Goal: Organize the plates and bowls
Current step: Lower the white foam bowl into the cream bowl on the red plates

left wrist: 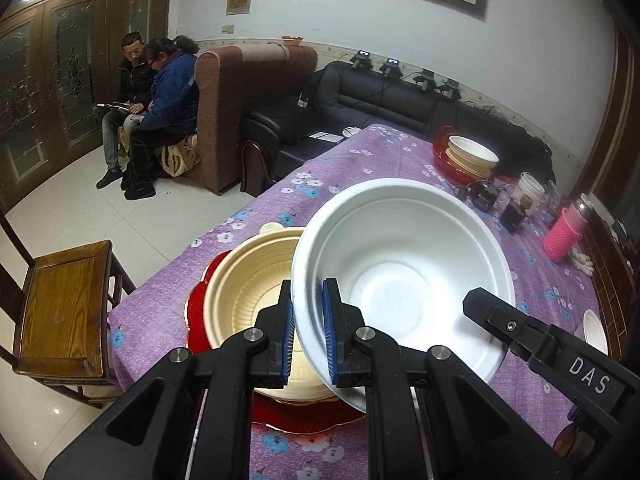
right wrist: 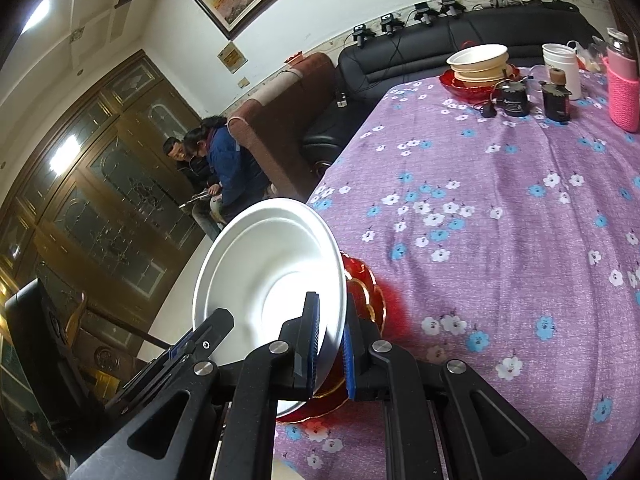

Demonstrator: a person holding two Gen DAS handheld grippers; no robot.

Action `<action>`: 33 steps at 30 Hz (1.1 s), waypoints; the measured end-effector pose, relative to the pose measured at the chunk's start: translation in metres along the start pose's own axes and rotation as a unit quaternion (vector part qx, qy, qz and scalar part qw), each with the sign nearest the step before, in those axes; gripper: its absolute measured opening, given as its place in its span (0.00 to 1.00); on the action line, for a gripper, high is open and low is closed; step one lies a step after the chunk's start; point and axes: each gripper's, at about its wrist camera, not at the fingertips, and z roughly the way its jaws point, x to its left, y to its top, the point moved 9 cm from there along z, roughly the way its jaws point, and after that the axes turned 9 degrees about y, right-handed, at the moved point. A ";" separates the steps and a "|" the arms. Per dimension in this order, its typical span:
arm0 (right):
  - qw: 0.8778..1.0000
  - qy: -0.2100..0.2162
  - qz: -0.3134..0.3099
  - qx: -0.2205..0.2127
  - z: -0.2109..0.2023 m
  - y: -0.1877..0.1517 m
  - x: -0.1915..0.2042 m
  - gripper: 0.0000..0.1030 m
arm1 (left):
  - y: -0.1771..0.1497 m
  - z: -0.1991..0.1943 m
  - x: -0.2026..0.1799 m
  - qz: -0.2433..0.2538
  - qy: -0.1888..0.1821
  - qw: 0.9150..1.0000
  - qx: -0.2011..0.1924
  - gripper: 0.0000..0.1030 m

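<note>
White bowl (left wrist: 404, 264): rim clamped by left gripper (left wrist: 310, 332) and right gripper (right wrist: 330, 344), held above beige bowl (left wrist: 248, 292) on red plate (left wrist: 196, 316). Far from it: bowl stack (left wrist: 472, 156), pink bottle (left wrist: 564, 232), jars (left wrist: 512, 212).

The purple tablecloth (right wrist: 500, 208) lay bare mid-table; far bowls (right wrist: 480, 64), jars (right wrist: 556, 98) and a pink bottle (right wrist: 622, 88) crowded its far end.
</note>
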 end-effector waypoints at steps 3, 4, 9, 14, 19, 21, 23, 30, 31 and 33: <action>1.000 0.002 -0.002 0.005 0.005 -0.002 0.004 0.09 | 0.000 0.001 0.005 -0.003 0.002 1.000 0.001 0.11; 1.000 0.003 -0.004 0.006 0.006 -0.002 0.006 0.09 | 0.001 0.001 0.006 -0.004 0.002 1.000 0.001 0.11; 1.000 0.007 -0.013 0.008 0.009 -0.002 0.015 0.09 | 0.005 -0.003 0.014 -0.011 0.005 1.000 -0.005 0.11; 1.000 0.012 -0.023 0.010 0.013 0.000 0.026 0.09 | 0.008 -0.005 0.024 -0.017 0.012 1.000 -0.010 0.11; 0.999 0.016 -0.027 0.021 0.024 -0.003 0.032 0.09 | 0.006 0.003 0.032 -0.022 0.021 1.000 -0.003 0.11; 0.999 0.017 -0.027 0.025 0.029 -0.004 0.032 0.09 | 0.005 0.006 0.036 -0.022 0.026 0.999 -0.002 0.11; 0.999 0.017 -0.029 0.030 0.033 -0.006 0.033 0.09 | 0.004 0.008 0.039 -0.023 0.028 0.999 0.001 0.11; 0.999 0.016 -0.028 0.042 0.043 -0.012 0.032 0.09 | 0.000 0.015 0.042 -0.022 0.034 0.999 0.010 0.11; 0.999 0.015 -0.028 0.043 0.044 -0.013 0.032 0.09 | -0.001 0.016 0.042 -0.021 0.034 0.999 0.011 0.11; 0.998 0.014 -0.028 0.046 0.046 -0.014 0.032 0.09 | -0.002 0.018 0.042 -0.022 0.035 0.999 0.013 0.11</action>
